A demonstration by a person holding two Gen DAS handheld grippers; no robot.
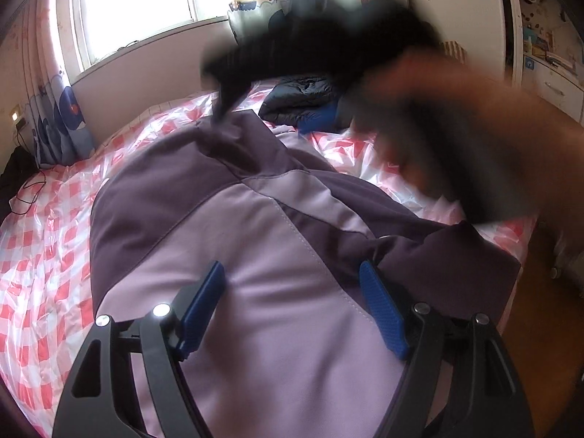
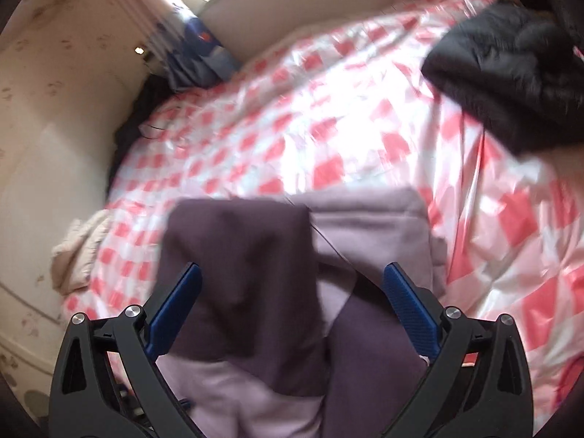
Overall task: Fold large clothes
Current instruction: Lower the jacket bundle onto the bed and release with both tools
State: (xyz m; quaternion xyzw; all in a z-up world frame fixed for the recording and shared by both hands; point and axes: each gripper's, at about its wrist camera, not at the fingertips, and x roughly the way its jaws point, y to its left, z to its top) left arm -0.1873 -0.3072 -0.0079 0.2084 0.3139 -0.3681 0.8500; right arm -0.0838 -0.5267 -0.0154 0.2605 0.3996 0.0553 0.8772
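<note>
Left hand-held gripper (image 1: pixel 292 284): bottom centre of left view, blue pads wide apart, holding nothing; lilac panel of jacket lies between & under them.
Right hand-held gripper (image 2: pixel 292 284): bottom centre of right view, pads also apart, nothing clamped; a dark purple fold of cloth sits between them. In left view it's the blurred dark shape at upper right, w/ the arm.
Jacket (image 1: pixel 262 226): big purple/lilac one, spread over centre of bed, part-folded, lumpy.
Step (my guess): picking next edge to fold over.
Doing it well: close on a seam or hem edge, not mid-panel; grab both layers; lift low, lay flat, smooth after.
Bed (image 1: pixel 47 241): pink/white check cover, glossy so prob. slippery; cloth may slide.
Edges: bed drops to wood floor (image 1: pixel 540 328) at lower right of left view; jacket corner is near that edge.
Open room: bare cover to left side.
Black puffy coat (image 1: pixel 303 98): upper centre, well apart.
</note>
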